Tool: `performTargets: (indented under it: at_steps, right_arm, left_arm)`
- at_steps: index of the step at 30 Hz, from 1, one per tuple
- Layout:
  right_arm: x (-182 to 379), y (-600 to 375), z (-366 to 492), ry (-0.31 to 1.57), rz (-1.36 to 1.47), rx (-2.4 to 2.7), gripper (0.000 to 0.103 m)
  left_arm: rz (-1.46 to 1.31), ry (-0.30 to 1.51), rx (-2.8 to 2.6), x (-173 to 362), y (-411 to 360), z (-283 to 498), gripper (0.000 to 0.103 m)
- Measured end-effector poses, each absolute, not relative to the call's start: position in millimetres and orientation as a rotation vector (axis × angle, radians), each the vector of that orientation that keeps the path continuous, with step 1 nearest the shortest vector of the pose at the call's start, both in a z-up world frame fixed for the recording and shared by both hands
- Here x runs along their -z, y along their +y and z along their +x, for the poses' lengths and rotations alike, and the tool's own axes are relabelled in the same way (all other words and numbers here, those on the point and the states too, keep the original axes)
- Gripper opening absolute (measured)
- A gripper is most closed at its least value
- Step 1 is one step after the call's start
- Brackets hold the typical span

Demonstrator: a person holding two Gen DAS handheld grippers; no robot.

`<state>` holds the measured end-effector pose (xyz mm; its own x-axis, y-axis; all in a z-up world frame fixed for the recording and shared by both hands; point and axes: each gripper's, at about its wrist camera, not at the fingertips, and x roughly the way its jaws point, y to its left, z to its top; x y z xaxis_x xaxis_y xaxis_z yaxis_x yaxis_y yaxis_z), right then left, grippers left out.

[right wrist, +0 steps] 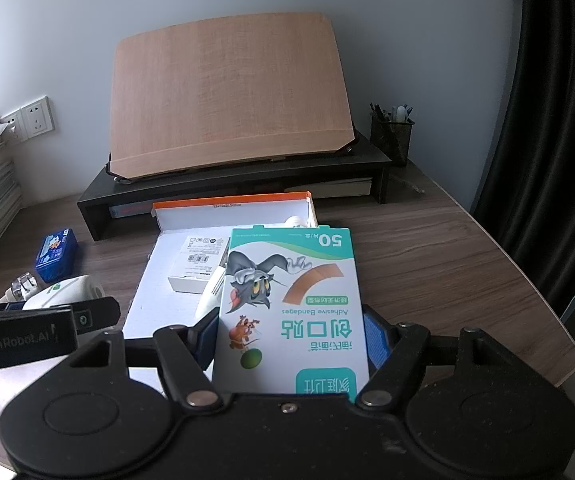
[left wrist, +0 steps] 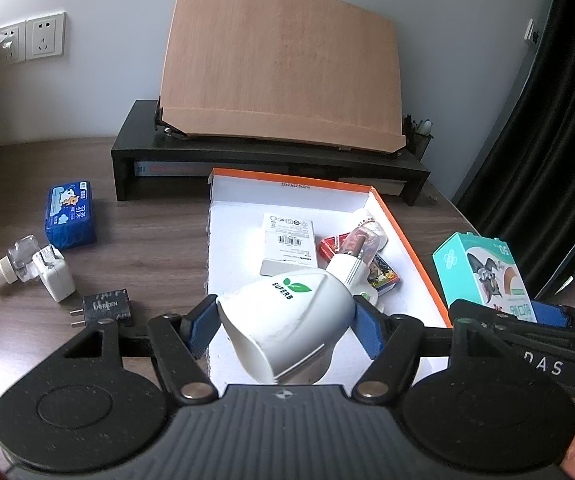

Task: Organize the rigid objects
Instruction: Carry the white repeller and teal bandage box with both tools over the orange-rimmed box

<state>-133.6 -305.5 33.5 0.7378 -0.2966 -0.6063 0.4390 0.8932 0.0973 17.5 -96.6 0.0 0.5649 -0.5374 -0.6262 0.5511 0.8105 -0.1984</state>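
Observation:
My left gripper (left wrist: 285,328) is shut on a white plug-in device marked SUPERB (left wrist: 287,328), held over the near edge of the orange-rimmed white box (left wrist: 411,248). Inside the box lie a white carton (left wrist: 287,244), a small bottle (left wrist: 371,224) and colourful card packs (left wrist: 383,272). My right gripper (right wrist: 291,336) is shut on a teal and white adhesive bandage box (right wrist: 291,300), held above the same orange-rimmed box (right wrist: 231,204). In the left wrist view the bandage box (left wrist: 483,272) shows at the right, beyond the box's rim.
On the wooden desk left of the box lie a blue tissue pack (left wrist: 70,214), a white charger (left wrist: 53,276) with a clear refill bottle (left wrist: 11,264), and a black plug adapter (left wrist: 107,308). Behind stand a black riser (left wrist: 271,160) with a wooden board (left wrist: 279,76) and a pen holder (right wrist: 391,136).

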Motion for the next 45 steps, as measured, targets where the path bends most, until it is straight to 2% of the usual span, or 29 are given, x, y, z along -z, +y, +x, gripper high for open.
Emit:
performTargets:
  at_steps: [45]
  right_arm:
    - [-33.4, -306.3, -128.6, 0.633, 0.238, 0.390, 0.084]
  left_arm:
    - [0.020, 0.749, 0.631, 0.8, -94.0, 21.1, 0.071]
